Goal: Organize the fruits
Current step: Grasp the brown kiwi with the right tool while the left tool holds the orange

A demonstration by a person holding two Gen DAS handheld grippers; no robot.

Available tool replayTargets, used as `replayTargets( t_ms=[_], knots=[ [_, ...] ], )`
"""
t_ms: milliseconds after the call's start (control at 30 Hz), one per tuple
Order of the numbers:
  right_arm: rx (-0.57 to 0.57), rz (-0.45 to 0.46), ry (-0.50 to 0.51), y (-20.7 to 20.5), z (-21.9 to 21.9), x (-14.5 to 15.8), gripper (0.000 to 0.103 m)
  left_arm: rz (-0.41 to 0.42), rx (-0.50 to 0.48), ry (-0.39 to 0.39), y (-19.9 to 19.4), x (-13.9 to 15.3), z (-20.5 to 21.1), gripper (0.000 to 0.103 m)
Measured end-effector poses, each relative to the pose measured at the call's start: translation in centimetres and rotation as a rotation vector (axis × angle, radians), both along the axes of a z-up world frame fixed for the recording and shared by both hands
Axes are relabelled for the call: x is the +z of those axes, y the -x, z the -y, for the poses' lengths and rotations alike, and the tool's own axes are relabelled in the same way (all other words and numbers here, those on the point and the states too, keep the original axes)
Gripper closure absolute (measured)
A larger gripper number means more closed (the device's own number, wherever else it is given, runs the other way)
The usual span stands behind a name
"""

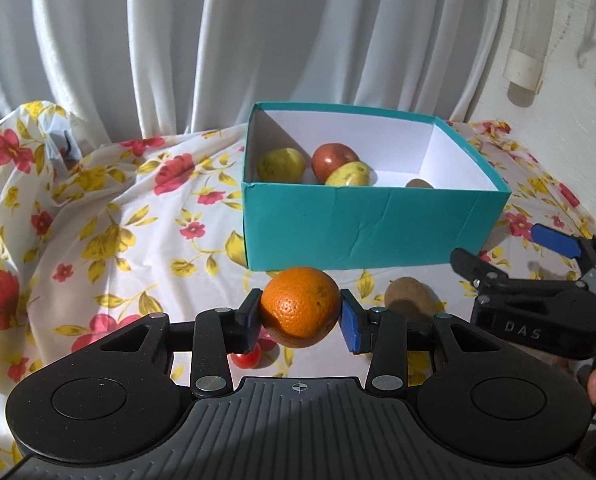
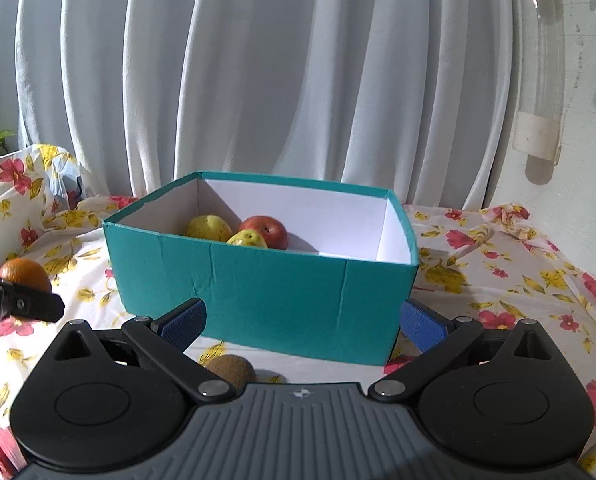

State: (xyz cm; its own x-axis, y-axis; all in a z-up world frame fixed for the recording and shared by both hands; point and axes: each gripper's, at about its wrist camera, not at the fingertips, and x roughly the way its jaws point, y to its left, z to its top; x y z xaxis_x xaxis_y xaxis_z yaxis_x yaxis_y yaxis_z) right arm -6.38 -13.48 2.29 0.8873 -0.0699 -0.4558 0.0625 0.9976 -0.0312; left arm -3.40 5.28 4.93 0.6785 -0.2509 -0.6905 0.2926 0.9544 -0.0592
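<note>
Orange (image 1: 300, 307) pinched in our left gripper (image 1: 300, 316), held above the cloth just short of the teal box (image 1: 361, 224). We should lift clear of the near wall, then release low. Right gripper (image 2: 301, 322) spread wide, holding nothing. Box holds two pears (image 1: 280, 164), an apple (image 1: 333, 159), and a kiwi (image 1: 419, 183); another kiwi (image 1: 409, 294) sits outside.

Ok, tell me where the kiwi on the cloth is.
The kiwi lies on the floral tablecloth before the teal box, right of the orange held by the left gripper.

Right tongs (image 2: 302, 326) gape before teal box (image 2: 266, 300).
</note>
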Motion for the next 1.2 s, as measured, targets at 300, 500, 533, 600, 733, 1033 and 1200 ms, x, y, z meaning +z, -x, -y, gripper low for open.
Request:
replayTargets(
  t_ms=[300, 500, 533, 600, 733, 1033, 1200],
  knots=[
    [0.064, -0.127, 0.003, -1.2, -1.5, -3.4, 0.017, -0.011, -0.004, 0.000, 0.3, -0.3, 0.1, 0.059],
    [0.102, -0.173, -0.012, -1.9, -2.1, -4.7, 0.028, -0.013, -0.012, -0.001, 0.4, -0.3, 0.2, 0.059],
    [0.109, -0.180, -0.009, -2.1, -2.4, -4.8, 0.029, -0.012, -0.014, -0.002, 0.4, -0.4, 0.2, 0.059],
    [0.123, -0.193, -0.014, -2.4, -2.6, -5.0, 0.033, -0.012, -0.020, -0.003, 0.4, -0.4, 0.3, 0.059],
    [0.136, -0.195, -0.015, -2.7, -3.0, -5.3, 0.040, -0.018, -0.022, 0.000, 0.3, -0.5, 0.2, 0.059],
    [0.162, -0.261, -0.031, -3.9, -3.5, -6.5, 0.054, -0.024, -0.044, 0.000, 0.1, -0.8, 0.5, 0.059],
    [0.163, -0.254, -0.027, -4.2, -3.6, -6.5, 0.055, -0.025, -0.065, -0.002, 0.0, -1.0, 1.0, 0.059]
  ],
)
